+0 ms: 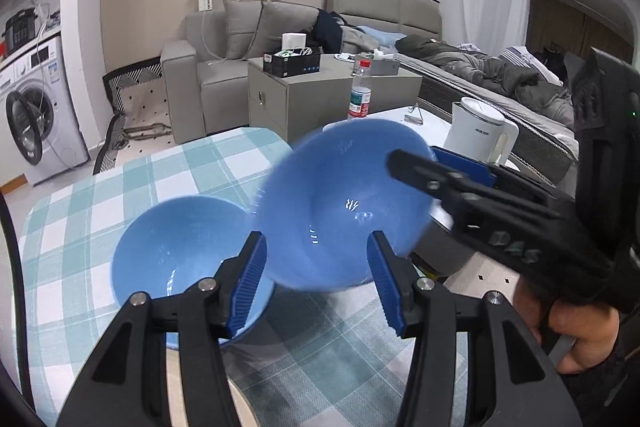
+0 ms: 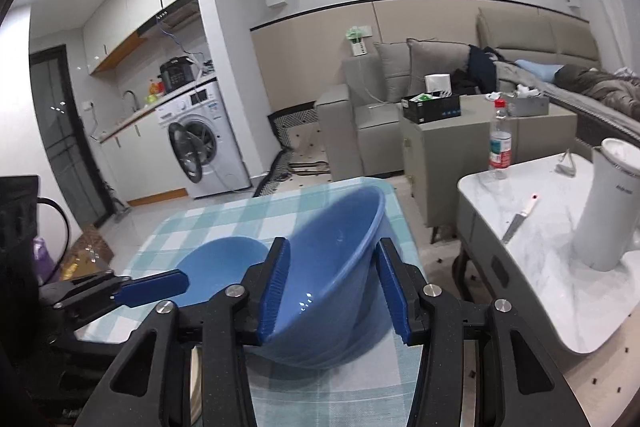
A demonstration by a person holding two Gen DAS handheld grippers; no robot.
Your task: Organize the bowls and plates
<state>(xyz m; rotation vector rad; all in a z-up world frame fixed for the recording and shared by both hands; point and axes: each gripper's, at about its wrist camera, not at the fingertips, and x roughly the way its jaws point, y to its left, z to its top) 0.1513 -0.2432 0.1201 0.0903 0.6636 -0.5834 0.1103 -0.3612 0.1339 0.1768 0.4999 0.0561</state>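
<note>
The right tool (image 2: 332, 291) pinches the rim of a blue bowl (image 2: 332, 267), one pad inside the wall and one outside, and holds it tilted above the checked table (image 2: 224, 223). The left tool (image 1: 316, 283) hangs with its pads spread and nothing between them, just over a second bowl (image 1: 176, 259) that sits upright on the table. The step in hand looks like stacking: the lifted bowl is carried toward the resting one. The next move calls for levelling the tilted bowl, centring it over the other, and lowering it until it nests before the pads let go. The left tool may need to steady the lower bowl.
</note>
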